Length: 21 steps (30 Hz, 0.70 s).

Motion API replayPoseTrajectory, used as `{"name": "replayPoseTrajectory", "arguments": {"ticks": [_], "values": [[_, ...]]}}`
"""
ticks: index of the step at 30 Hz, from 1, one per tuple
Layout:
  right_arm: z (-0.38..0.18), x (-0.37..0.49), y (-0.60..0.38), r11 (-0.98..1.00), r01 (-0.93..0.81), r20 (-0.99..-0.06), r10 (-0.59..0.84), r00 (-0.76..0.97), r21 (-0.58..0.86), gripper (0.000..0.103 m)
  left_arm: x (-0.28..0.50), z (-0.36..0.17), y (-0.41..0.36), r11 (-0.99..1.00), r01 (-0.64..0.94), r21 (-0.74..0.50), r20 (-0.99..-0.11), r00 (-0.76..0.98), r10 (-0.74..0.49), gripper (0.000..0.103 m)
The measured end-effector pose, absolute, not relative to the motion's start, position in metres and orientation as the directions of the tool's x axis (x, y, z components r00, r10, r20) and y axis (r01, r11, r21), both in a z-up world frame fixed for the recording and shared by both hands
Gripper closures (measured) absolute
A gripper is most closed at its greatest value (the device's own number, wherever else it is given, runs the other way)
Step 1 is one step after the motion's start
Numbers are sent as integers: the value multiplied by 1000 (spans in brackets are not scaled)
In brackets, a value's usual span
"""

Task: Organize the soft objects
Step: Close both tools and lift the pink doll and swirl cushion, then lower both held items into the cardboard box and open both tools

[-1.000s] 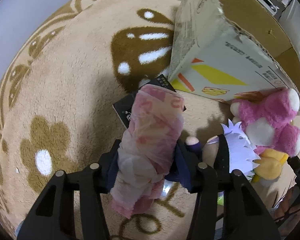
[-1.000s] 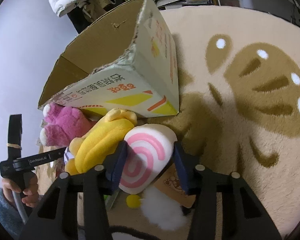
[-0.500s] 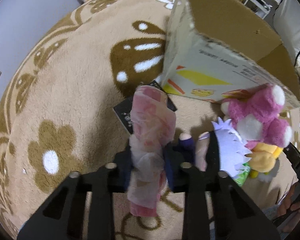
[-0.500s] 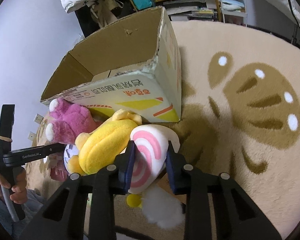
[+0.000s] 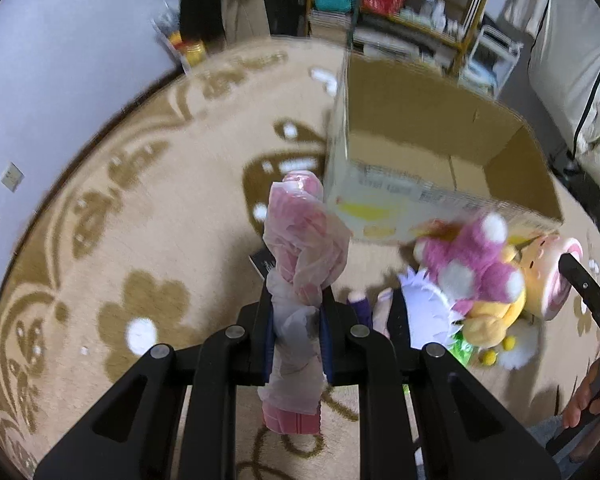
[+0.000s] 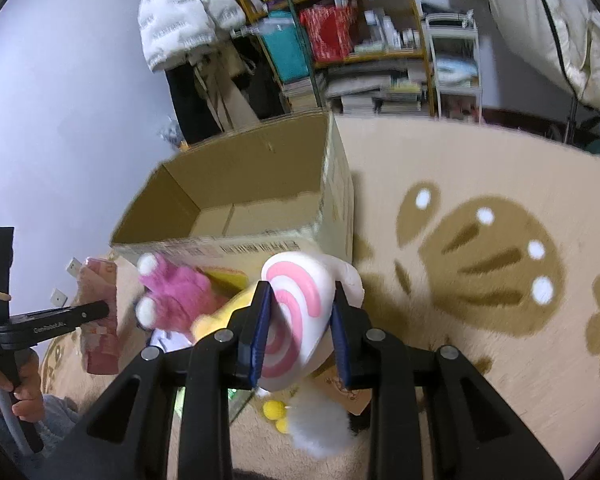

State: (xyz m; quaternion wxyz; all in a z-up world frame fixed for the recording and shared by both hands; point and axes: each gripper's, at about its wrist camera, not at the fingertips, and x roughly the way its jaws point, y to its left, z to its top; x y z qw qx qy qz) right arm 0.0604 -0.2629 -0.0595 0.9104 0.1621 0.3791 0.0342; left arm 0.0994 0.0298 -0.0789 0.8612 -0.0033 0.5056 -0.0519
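The left gripper point(image 5: 298, 334) is clenched on a plastic-wrapped pink bundle point(image 5: 304, 240); the right gripper point(image 6: 298, 330) grasps a pink-swirl white plush point(image 6: 296, 312). Both hang above the tan patterned rug point(image 6: 480, 184), near the open cardboard box point(image 6: 236, 184) with blurred print. Cluttered shelves point(image 6: 364, 40) stand beyond.

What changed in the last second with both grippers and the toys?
Both grippers closed and lifted: the left gripper raised the pink bagged bundle, the right gripper squeezed the swirl plush and raised it toward the cardboard box. The pink plush and box stayed put.
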Motion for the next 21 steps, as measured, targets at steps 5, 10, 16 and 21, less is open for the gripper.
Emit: {"name": "replayPoseTrajectory", "arguments": {"ticks": [5,10,16,21], "values": [[-28,47,-258,959,4,-597,174,783,284,73,92,-40,40,996,78,-41,-781,619,-81,86],[2,36,-249,969,-49,-507,169,845,243,74,83,-3,39,996,89,-12,-674,735,-74,86],[24,41,-244,971,-83,-445,178,878,223,73,77,36,22,992,128,5,-590,801,-100,86],[33,51,-245,974,-97,-421,177,890,206,73,81,54,7,988,151,27,-558,823,-110,86]]}}
